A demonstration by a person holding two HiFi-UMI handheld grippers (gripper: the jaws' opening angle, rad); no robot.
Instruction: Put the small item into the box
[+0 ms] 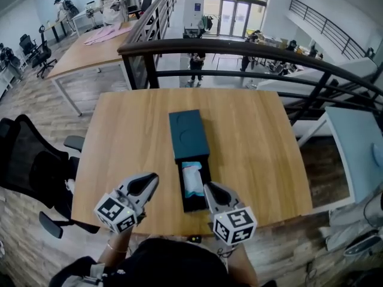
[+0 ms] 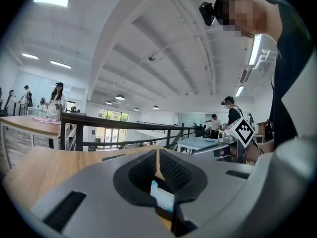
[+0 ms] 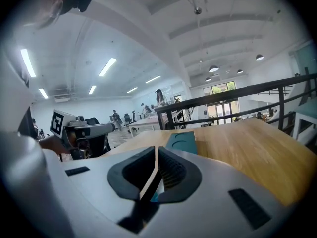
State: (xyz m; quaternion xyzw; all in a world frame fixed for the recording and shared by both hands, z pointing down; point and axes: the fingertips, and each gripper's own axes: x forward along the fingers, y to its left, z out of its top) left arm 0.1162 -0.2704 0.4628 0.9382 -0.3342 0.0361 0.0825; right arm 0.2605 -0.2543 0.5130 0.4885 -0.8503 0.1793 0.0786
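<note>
A dark teal box [image 1: 195,202] lies open near the table's front edge. In it rests the small white and light-blue item [image 1: 192,180]. The box's teal lid [image 1: 188,134] lies just beyond it, touching its far end. My left gripper [image 1: 150,180] hovers left of the box and my right gripper [image 1: 211,189] hovers right of it; both are shut with nothing in them. In the left gripper view the item [image 2: 162,196] shows below the closed jaws of the left gripper [image 2: 157,153]. The right gripper view shows the lid [image 3: 181,142] beyond the right gripper [image 3: 157,151].
The wooden table [image 1: 251,142] has a black railing [image 1: 239,49] along its far edge. A black office chair [image 1: 33,166] stands at the left. Another wooden table [image 1: 90,46] with people near it is at the back left.
</note>
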